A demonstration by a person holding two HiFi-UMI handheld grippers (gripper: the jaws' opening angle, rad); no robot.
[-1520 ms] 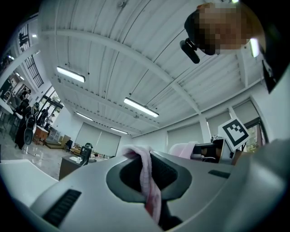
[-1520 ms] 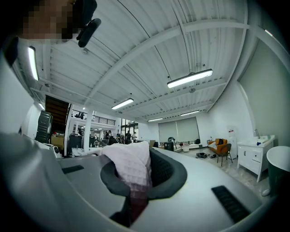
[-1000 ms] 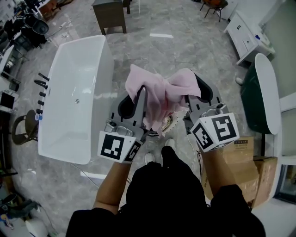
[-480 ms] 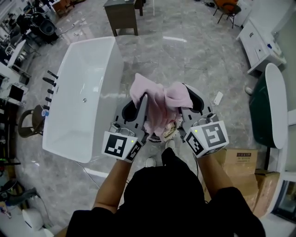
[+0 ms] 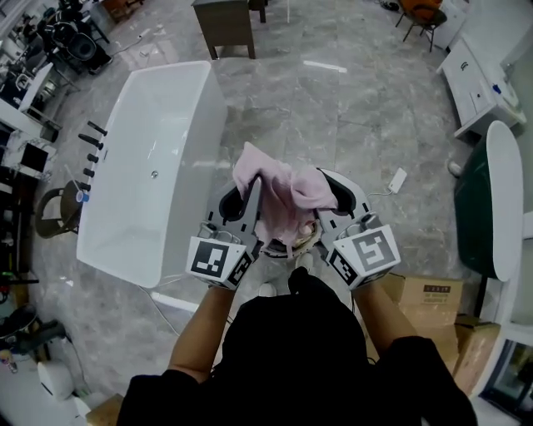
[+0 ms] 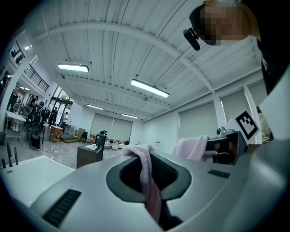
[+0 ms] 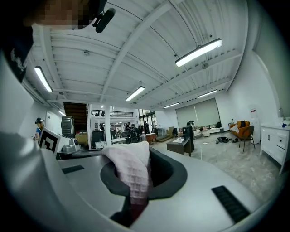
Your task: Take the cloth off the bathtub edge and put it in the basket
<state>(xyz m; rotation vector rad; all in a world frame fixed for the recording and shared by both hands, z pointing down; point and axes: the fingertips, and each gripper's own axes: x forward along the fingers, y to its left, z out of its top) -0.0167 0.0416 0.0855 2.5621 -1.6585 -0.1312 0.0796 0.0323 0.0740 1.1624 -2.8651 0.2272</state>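
A pink cloth (image 5: 283, 195) hangs bunched between my two grippers, held up in front of the person's chest. My left gripper (image 5: 250, 187) is shut on one edge of it; the cloth (image 6: 147, 176) runs down between its closed jaws. My right gripper (image 5: 331, 187) is shut on the other edge, where the waffle-weave cloth (image 7: 131, 174) drapes over the jaws. The white bathtub (image 5: 150, 166) stands on the floor to the left, with nothing on its rim. No basket shows in any view.
A dark wooden cabinet (image 5: 225, 25) stands beyond the tub. Black fittings (image 5: 87, 154) line the tub's left side. Cardboard boxes (image 5: 433, 304) lie at the lower right, and a dark green tub with a white rim (image 5: 491, 208) sits at the right. The floor is grey marble.
Both grippers, still shut on the cloth, have drawn closer together and nearer the body. The head view has shifted, so the tub sits a little further right in the picture.
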